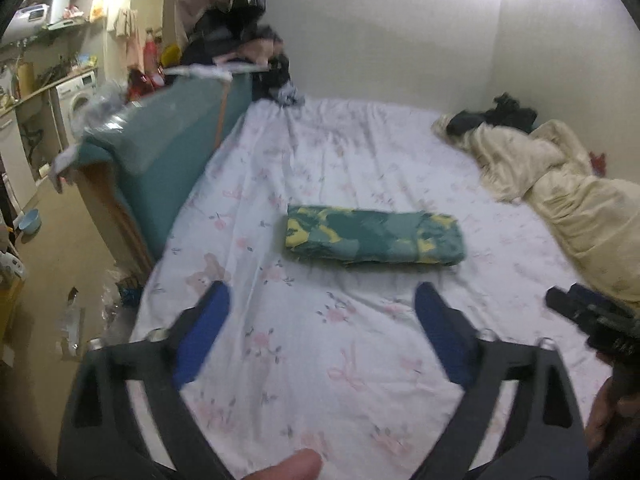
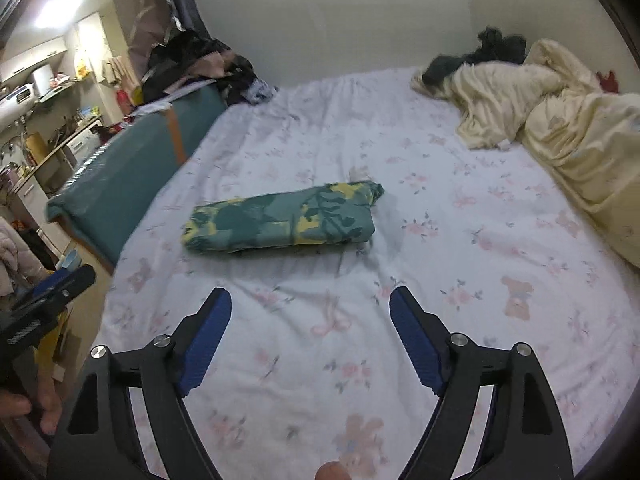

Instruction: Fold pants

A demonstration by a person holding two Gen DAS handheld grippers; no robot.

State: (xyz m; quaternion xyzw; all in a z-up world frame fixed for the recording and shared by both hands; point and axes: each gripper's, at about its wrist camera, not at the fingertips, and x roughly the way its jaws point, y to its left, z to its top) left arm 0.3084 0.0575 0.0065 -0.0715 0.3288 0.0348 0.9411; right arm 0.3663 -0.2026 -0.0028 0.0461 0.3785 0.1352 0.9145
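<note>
Green-and-yellow pants (image 1: 374,236) lie folded mid-bed on the sheet (image 1: 304,352), clear of the left gripper (image 1: 322,308) and right gripper (image 2: 310,312), both wide open and empty; risk: a snagging finger could spring the loose right-end flap.
</note>
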